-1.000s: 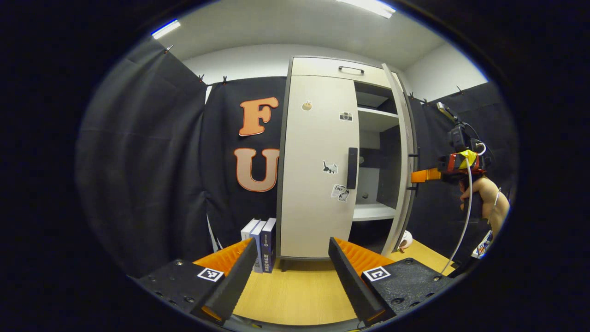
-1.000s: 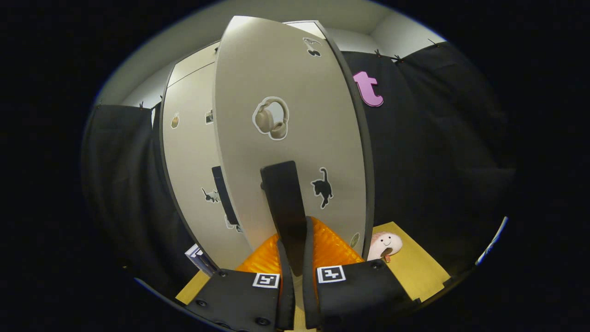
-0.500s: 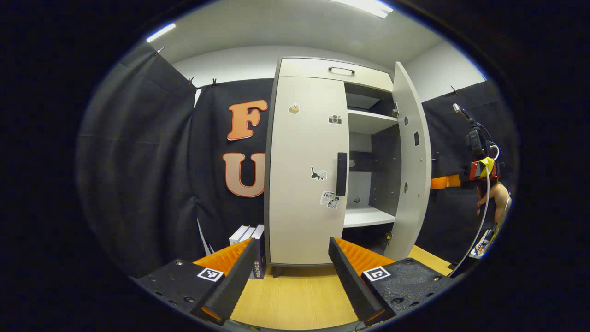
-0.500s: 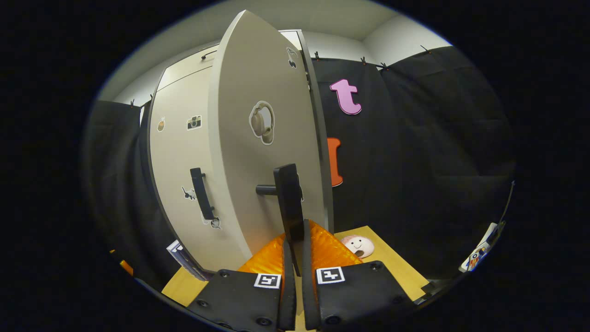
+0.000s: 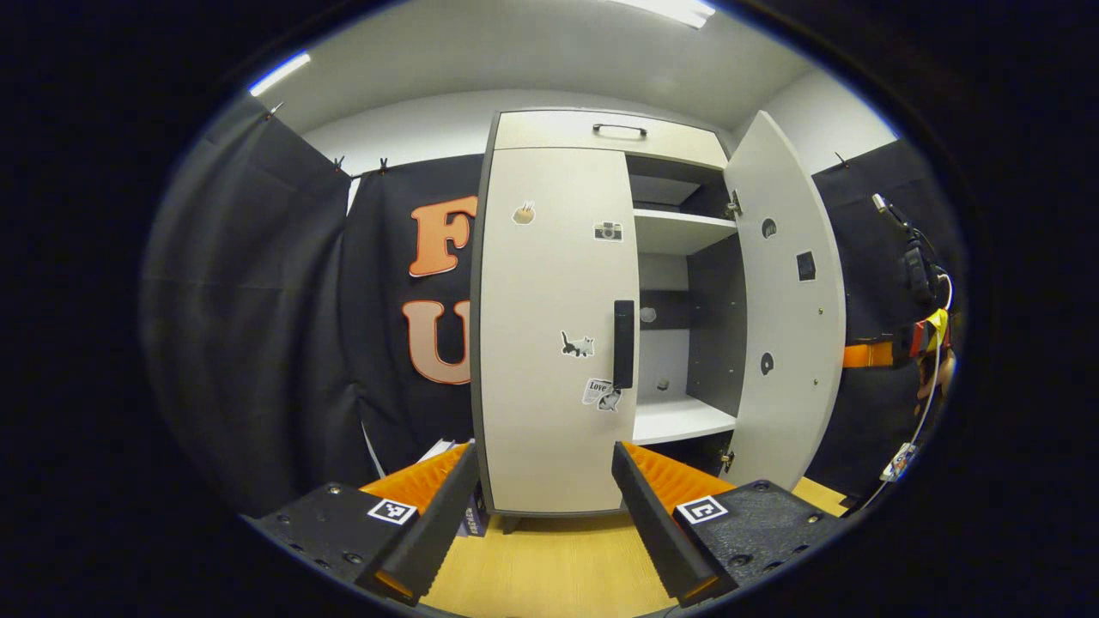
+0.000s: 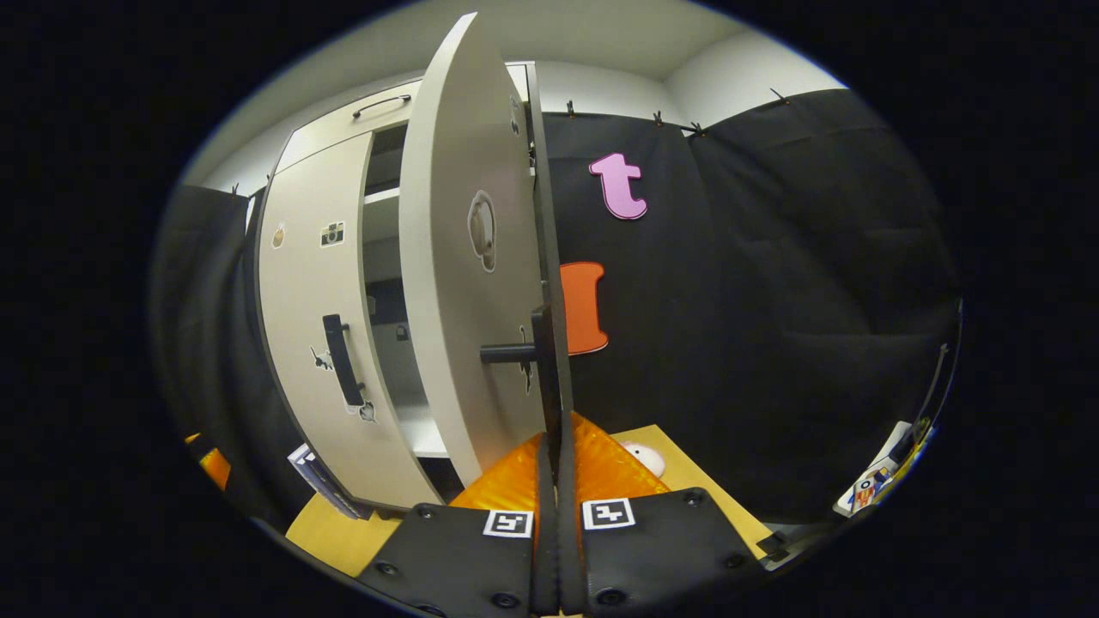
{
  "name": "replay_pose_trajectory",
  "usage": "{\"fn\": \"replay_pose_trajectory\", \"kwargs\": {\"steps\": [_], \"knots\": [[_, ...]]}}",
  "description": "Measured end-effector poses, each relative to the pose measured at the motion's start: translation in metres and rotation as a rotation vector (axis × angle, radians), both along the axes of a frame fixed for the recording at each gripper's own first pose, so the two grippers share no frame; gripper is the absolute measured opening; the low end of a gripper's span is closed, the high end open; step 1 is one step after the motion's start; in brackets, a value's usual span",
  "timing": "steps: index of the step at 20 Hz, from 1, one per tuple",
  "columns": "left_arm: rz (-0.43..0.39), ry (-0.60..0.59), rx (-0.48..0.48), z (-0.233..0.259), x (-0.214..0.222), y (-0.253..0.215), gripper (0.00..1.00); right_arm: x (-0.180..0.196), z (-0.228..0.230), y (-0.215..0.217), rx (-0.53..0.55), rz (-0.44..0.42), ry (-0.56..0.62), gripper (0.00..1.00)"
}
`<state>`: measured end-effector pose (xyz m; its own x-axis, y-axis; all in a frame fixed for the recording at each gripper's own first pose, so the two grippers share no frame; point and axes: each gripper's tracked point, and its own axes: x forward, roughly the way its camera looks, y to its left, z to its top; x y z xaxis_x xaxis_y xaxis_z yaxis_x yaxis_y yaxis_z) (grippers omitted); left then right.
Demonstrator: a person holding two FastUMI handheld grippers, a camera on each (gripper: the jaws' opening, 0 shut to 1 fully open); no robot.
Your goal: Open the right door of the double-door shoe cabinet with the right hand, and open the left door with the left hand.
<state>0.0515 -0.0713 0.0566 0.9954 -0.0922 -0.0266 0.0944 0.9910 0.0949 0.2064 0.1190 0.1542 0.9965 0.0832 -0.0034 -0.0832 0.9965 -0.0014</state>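
1. Staged recording booth, not a lived-in home: black cloth wall (image 5: 258, 326) clipped up along its top edge, fills left and right of both views.
2. Plain white room wall (image 5: 403, 137) and ceiling strip light (image 5: 279, 73) above the cloth, upper left.
3. Lone shoe cabinet (image 5: 558, 326) at centre frame, on a light wood floor (image 5: 549, 566).

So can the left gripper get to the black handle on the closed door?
Probably yes. The left gripper is open and faces the left door's handle, with bare tabletop between them and nothing in the way.
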Motion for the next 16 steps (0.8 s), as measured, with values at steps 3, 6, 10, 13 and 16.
{"fn": "replay_pose_trajectory", "kwargs": {"steps": [3, 6, 10, 13, 16], "knots": [[-0.016, -0.013, -0.014, 0.008, 0.02, -0.023, 0.95, -0.003, -0.001, -0.013, -0.008, -0.017, 0.005, 0.08], [-0.019, -0.018, -0.004, 0.008, 0.041, -0.045, 0.92, -0.008, 0.002, -0.021, 0.017, -0.023, -0.006, 0.09], [-0.019, -0.051, 0.028, 0.022, 0.076, -0.075, 0.92, -0.009, 0.009, -0.034, 0.054, -0.058, -0.04, 0.11], [-0.017, -0.079, 0.013, 0.034, 0.103, -0.092, 0.95, -0.008, 0.012, -0.043, 0.016, -0.06, -0.062, 0.43], [-0.013, -0.102, 0.017, 0.045, 0.133, -0.104, 0.95, -0.009, 0.015, -0.056, -0.005, -0.07, -0.072, 0.72]]}}
